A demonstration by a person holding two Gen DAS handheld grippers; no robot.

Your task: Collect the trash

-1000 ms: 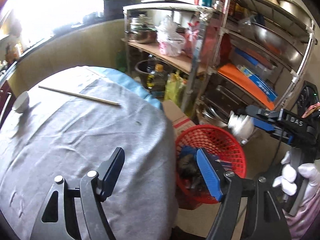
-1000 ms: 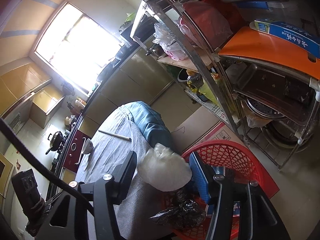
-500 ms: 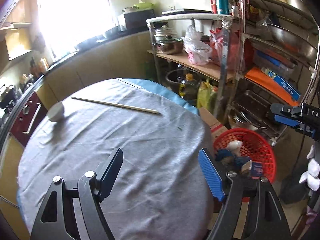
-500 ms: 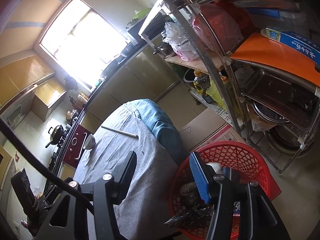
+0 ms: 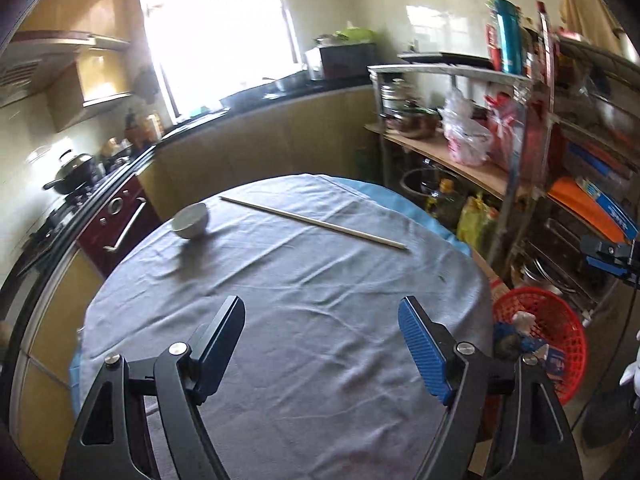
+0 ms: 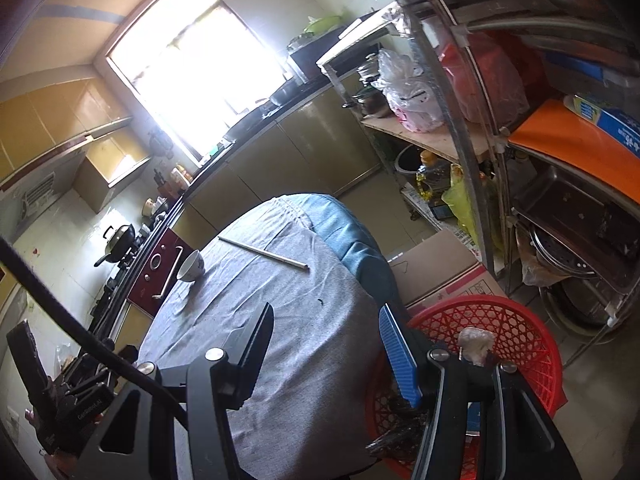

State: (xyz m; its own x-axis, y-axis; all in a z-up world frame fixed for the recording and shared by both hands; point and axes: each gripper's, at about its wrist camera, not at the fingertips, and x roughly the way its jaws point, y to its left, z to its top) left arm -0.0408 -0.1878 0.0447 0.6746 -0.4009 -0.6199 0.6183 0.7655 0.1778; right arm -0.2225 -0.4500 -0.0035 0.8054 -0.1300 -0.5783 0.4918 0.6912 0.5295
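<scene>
- The white crumpled wad [image 6: 475, 343] has left the right tongs [image 6: 328, 350] since a second ago and now lies in the red basket [image 6: 520, 332], on the floor at the table's [image 5: 320, 320] 3 o'clock edge.
- Best next: sweep the grey cloth for leftovers; the chopstick [image 5: 316, 222] at 12 o'clock and the bowl [image 5: 191, 221] at 10 look like tableware, not trash.
- Both the right tongs and the left tongs [image 5: 320, 346] gape wide, released, grasping and touching nothing.
</scene>
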